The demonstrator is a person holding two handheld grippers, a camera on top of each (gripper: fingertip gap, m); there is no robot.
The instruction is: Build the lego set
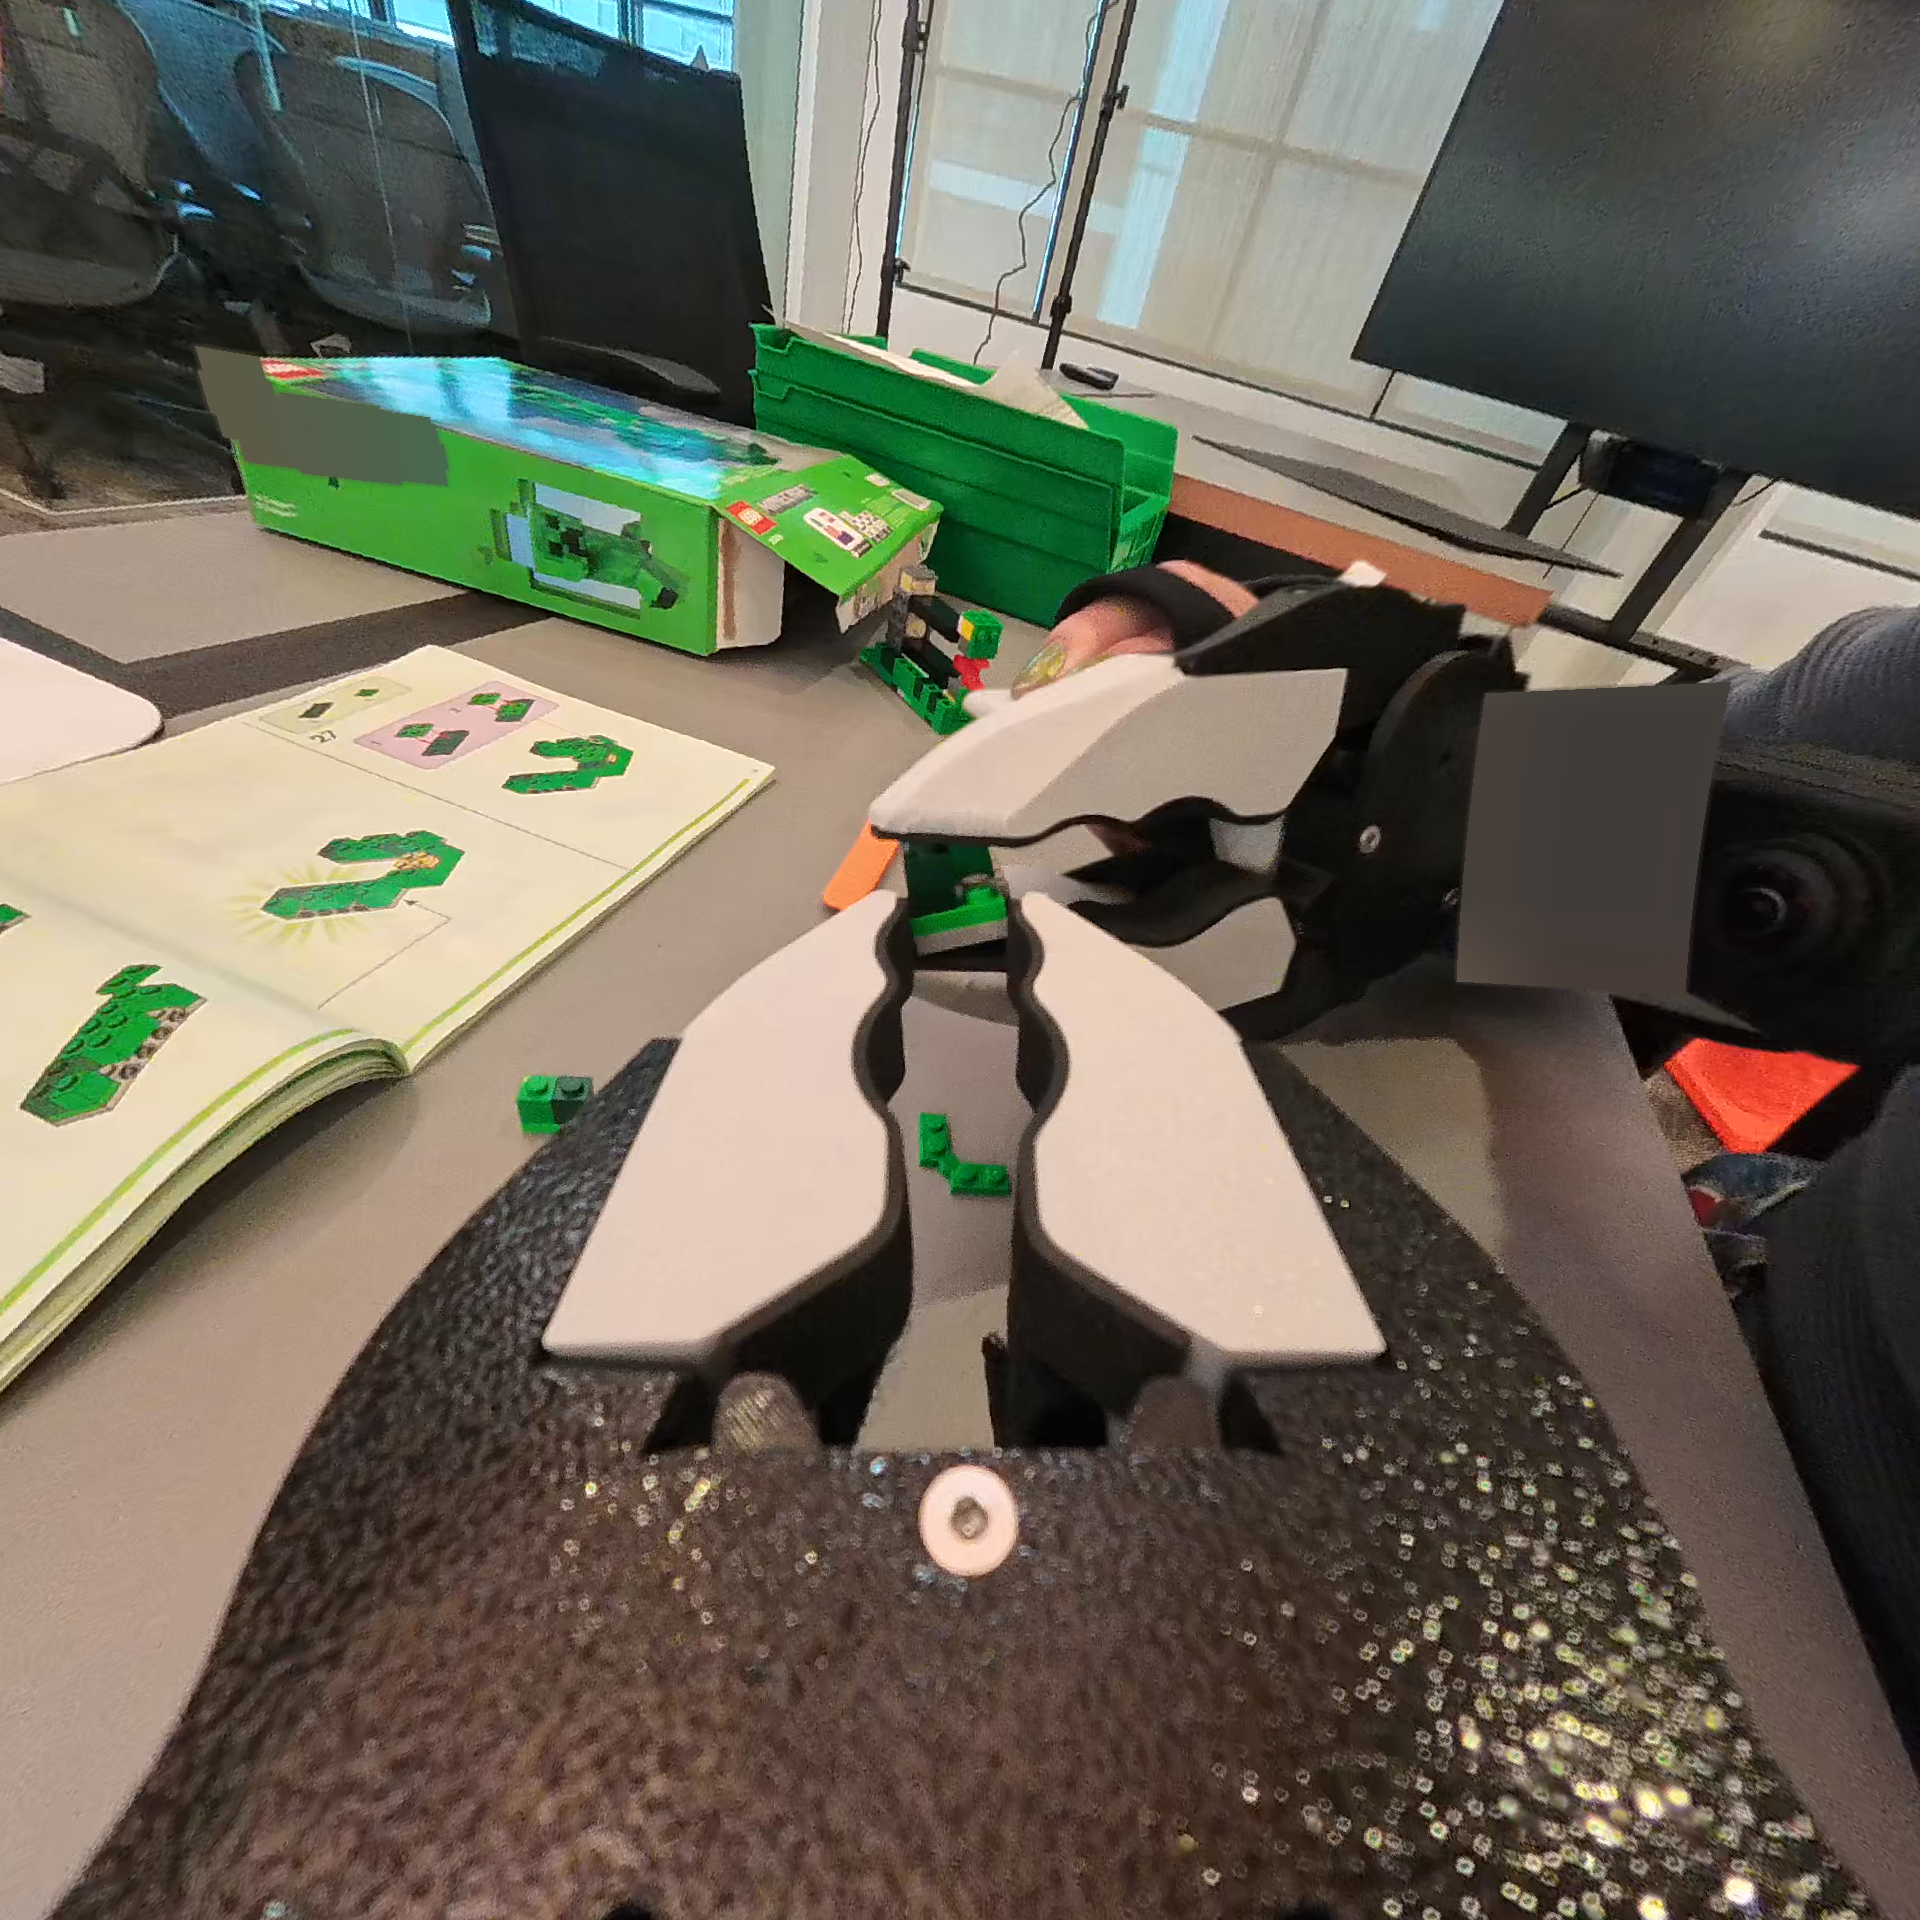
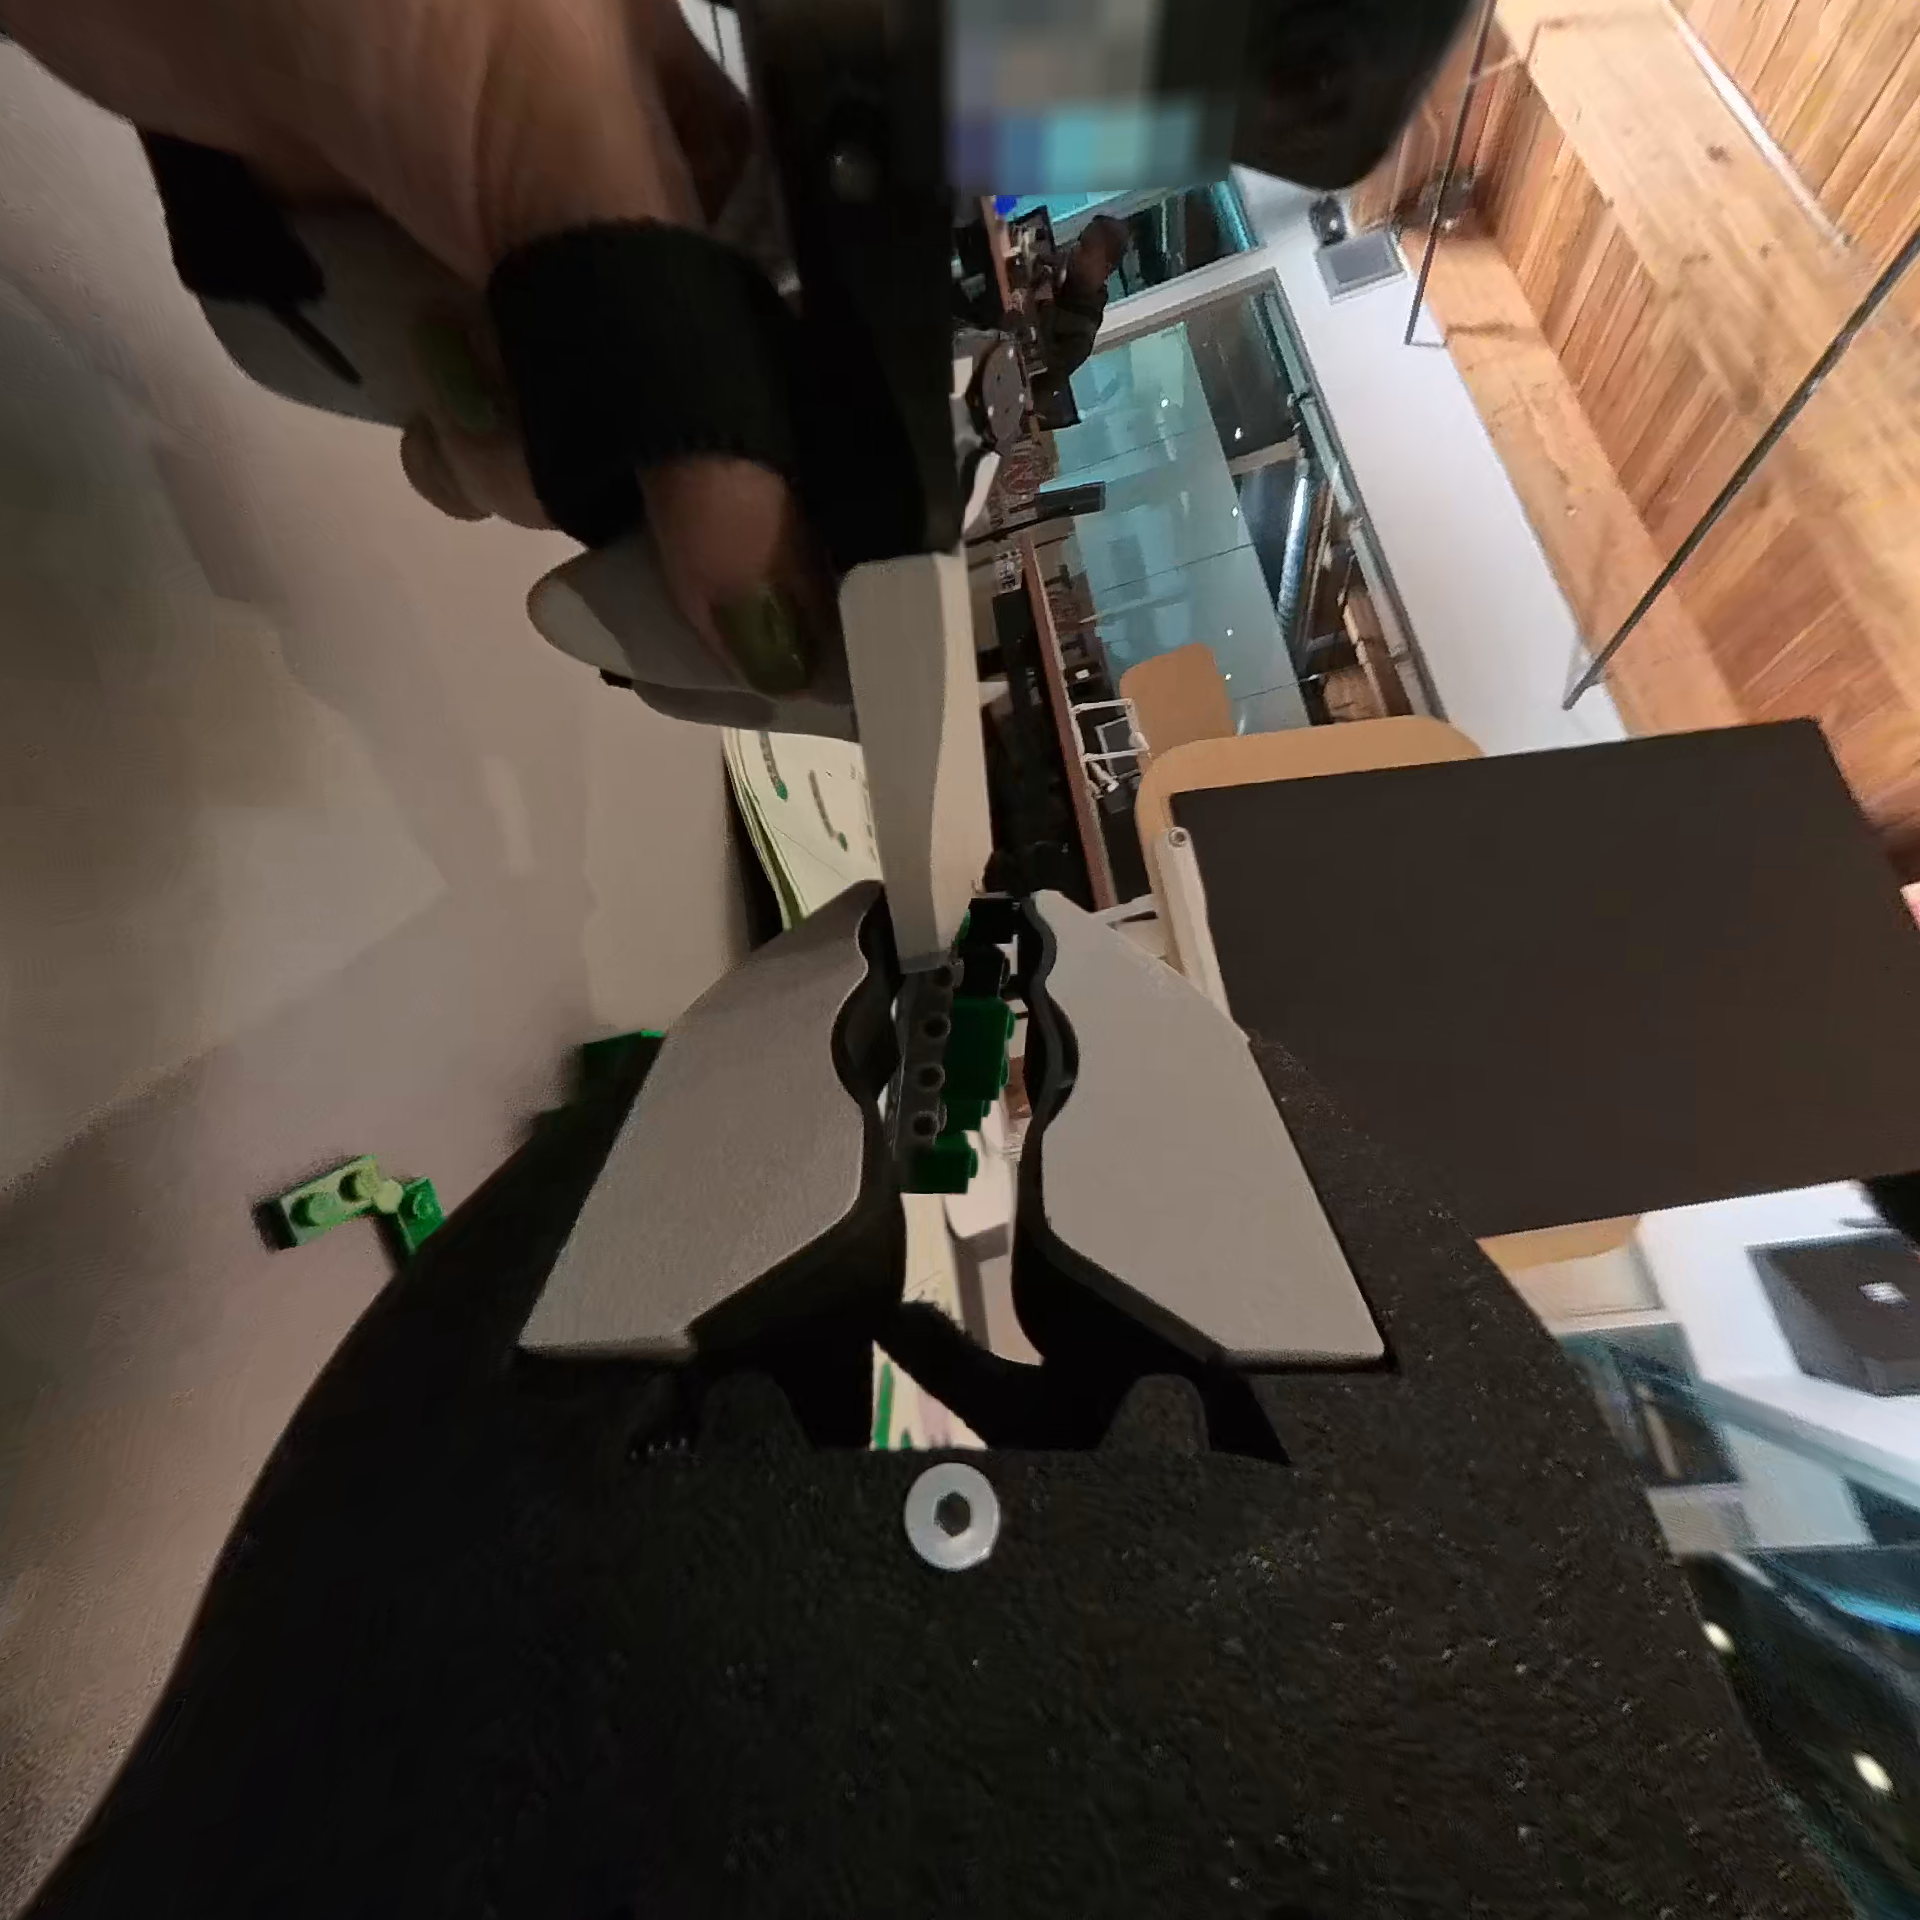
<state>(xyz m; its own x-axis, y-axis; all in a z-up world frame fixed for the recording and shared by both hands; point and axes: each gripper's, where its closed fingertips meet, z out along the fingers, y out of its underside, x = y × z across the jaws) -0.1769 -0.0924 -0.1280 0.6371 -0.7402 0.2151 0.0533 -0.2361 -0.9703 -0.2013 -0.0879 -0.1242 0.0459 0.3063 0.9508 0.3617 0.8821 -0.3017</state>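
Two loose green pieces [image 1: 554,1099] [image 1: 961,1155] lay on the tabletop [image 1: 343,1226] right of the open instruction booklet [image 1: 312,862] and printed green box [image 1: 540,499]. Both the left gripper [image 1: 958,925] and the right gripper [image 2: 951,997] had fingers closed on the green lego assembly [image 1: 951,894], held just above the tabletop.
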